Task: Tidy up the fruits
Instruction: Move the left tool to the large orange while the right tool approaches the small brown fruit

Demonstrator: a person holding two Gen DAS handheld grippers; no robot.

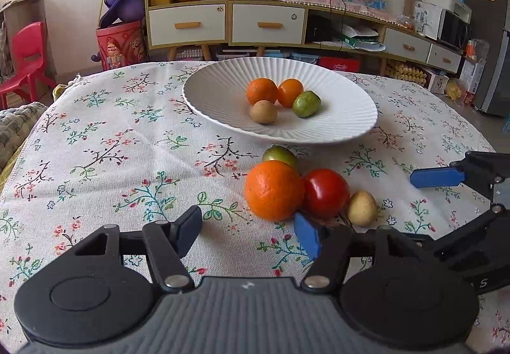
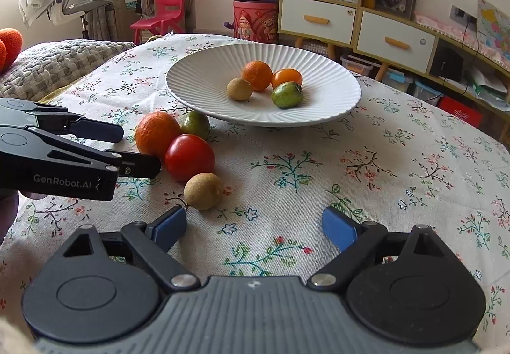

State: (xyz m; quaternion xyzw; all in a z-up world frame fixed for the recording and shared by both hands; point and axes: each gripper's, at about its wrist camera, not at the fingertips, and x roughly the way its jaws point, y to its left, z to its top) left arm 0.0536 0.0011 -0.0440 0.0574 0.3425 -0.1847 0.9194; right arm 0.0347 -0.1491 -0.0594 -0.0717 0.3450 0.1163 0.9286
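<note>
A white ribbed plate holds two oranges, a brown kiwi and a green fruit. On the cloth in front of it lie an orange, a red tomato, a green fruit and a brown kiwi. My left gripper is open and empty, just short of the orange; it also shows in the right wrist view. My right gripper is open and empty, right of the kiwi; one of its fingers shows in the left wrist view.
The table wears a floral cloth. Shelving with drawers lines the far wall. A red chair and a red bucket stand beyond the table's far left. A quilted cushion lies at the left edge.
</note>
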